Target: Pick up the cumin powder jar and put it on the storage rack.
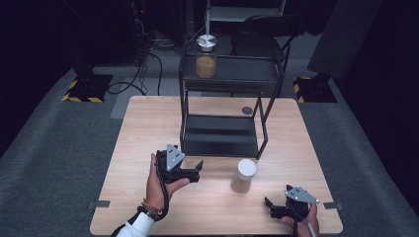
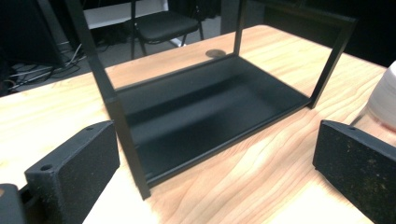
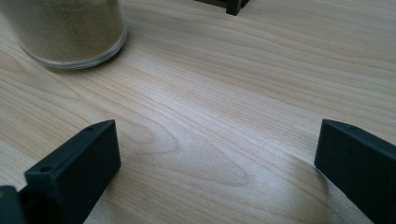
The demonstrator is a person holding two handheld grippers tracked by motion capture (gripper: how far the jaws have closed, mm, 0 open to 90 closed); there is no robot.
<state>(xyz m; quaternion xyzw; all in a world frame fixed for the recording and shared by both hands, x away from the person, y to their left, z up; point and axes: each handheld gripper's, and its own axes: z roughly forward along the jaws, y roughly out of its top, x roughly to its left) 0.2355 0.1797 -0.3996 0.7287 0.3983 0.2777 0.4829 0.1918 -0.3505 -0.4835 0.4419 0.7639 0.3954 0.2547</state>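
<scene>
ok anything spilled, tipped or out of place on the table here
Nothing stands out. The white-lidded jar stands upright on the table before the black shelf rack, a second jar upright on its top shelf. No spill shows; both grippers are open and empty.

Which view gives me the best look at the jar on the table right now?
The high view: the jar on the table shows whole, white lid included, upright between both grippers. The right gripper view shows its sandy lower part; the left gripper view catches a blurred edge.
</scene>
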